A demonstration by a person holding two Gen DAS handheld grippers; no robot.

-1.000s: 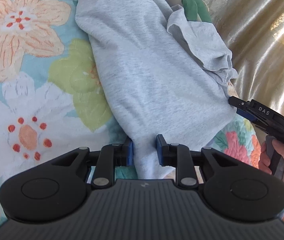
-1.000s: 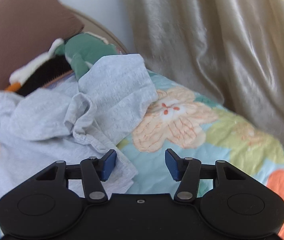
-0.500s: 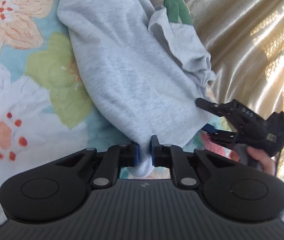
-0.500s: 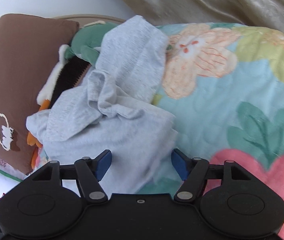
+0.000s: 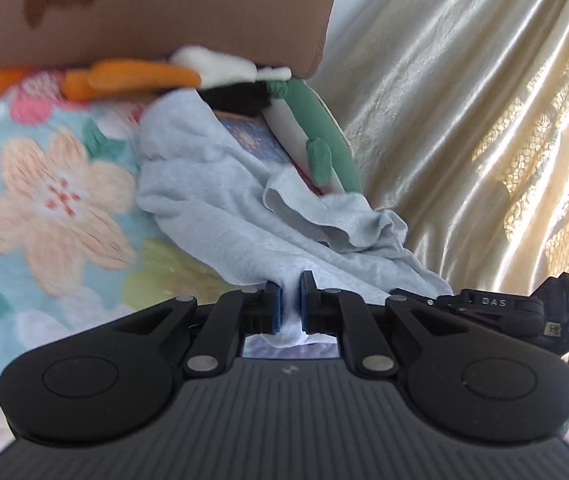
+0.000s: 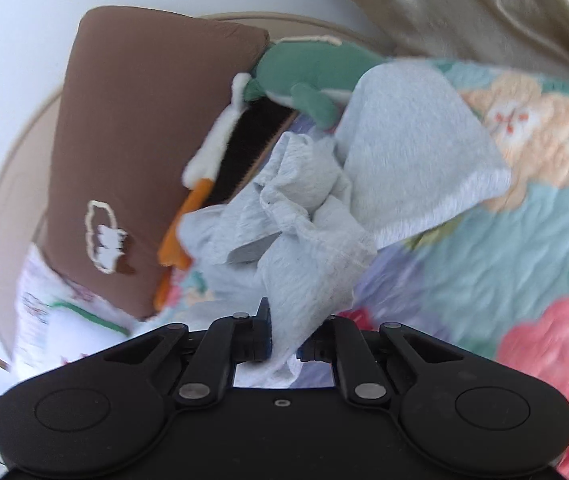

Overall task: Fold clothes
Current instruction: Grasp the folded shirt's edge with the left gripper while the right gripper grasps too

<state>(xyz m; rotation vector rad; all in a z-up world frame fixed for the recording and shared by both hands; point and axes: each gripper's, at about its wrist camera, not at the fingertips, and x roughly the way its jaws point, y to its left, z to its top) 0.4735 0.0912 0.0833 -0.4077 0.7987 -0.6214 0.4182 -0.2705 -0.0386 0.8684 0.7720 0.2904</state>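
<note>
A light grey garment lies crumpled on the floral bedspread, its far end near the pillow. My left gripper is shut on the garment's near edge, with cloth bunched between the blue pads. In the right wrist view the same grey garment rises in folds from my right gripper, which is shut on another part of its edge. The right gripper's black body shows at the right of the left wrist view, close beside the left one.
A brown pillow stands at the head of the bed. Plush toys lie against it: a green one and an orange, white and black one. A beige curtain hangs along the right side. The white wall is behind.
The right gripper, open half a second ago, has shut on the garment's edge. Both grippers have lifted and tilted, so the pillow and toys came into the left view.
</note>
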